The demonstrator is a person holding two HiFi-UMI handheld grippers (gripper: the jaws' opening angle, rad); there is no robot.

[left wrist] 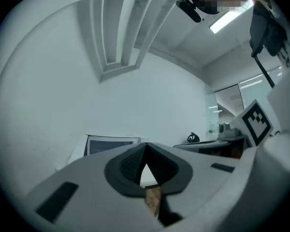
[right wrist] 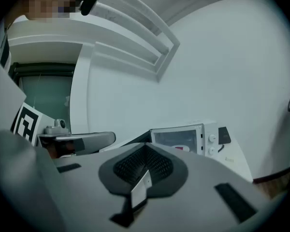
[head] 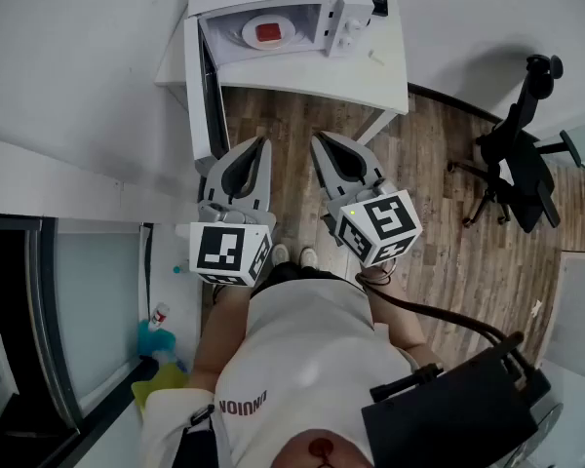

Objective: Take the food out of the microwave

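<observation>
The white microwave (head: 292, 13) stands on a white table (head: 370, 76) at the top of the head view, its door (head: 203, 96) swung open to the left. Inside lies a white plate (head: 249, 35) with a red piece of food (head: 269, 33) on it. Both grippers hang over the wooden floor in front of the table, short of the microwave. My left gripper (head: 263, 144) is shut and empty, and my right gripper (head: 317, 142) beside it is shut and empty too. The right gripper view shows the microwave (right wrist: 183, 138) ahead, beyond the closed tips (right wrist: 146, 149).
A black office chair (head: 512, 164) stands on the floor at the right. At the left are a white wall and a glass door (head: 88, 300). A black box (head: 448, 417) with cables hangs at the person's right side.
</observation>
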